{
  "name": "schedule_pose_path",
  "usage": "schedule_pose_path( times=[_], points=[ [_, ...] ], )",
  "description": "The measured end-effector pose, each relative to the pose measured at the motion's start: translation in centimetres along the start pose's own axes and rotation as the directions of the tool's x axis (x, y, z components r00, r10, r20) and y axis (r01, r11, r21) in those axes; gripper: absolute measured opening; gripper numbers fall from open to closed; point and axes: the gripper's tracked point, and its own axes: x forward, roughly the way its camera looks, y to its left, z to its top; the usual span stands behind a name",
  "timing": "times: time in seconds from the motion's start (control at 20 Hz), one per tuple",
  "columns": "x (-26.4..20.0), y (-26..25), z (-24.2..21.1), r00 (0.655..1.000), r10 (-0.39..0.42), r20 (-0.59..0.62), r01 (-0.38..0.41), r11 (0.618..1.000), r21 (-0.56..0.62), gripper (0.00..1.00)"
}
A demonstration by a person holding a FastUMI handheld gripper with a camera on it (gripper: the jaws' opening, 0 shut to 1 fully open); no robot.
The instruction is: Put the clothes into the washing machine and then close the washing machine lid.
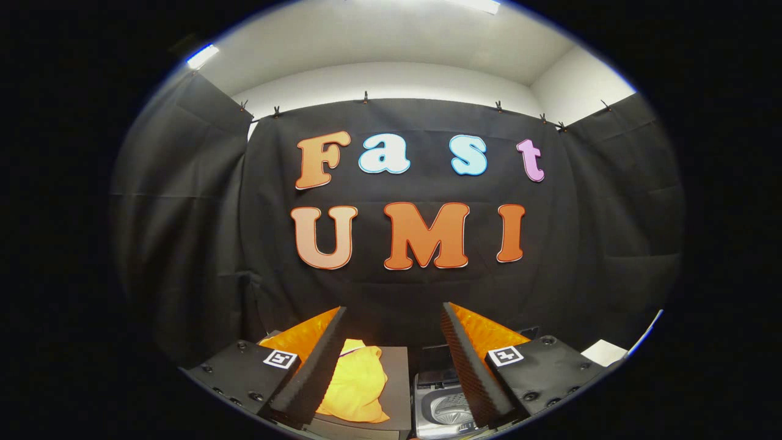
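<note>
Yellow clothes [357, 382], grey washing machine [443, 412]

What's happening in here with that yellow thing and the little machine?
A person is holding a two-finger gripper whose fingers are spread open with nothing between them. Just ahead lies a yellow garment on a dark grey platform, beside the left finger. Next to it, by the right finger, stands a small washing machine with its drum visible from above. The garment has not yet gone in.
</note>
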Motion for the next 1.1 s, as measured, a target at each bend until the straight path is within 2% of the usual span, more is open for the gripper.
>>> schedule_pose_path(
  times=[0.3, 0.65, 0.85, 1.1],
  points=[
    [1.9, 1.5, -1.4, 1.0, 0.008, -0.028, -0.008, 1.0, 0.028, 0.98],
    [8.3, 10.7, -6.5, 0.985, 0.096, -0.142, -0.092, 0.995, 0.035, 0.98],
    [12.0, 15.0, -11.2, 0.956, 0.155, -0.247, -0.125, 0.984, 0.13, 0.98],
    [15.3, 16.9, -17.7, 0.901, 0.143, -0.41, -0.094, 0.986, 0.137, 0.98]
  ],
)
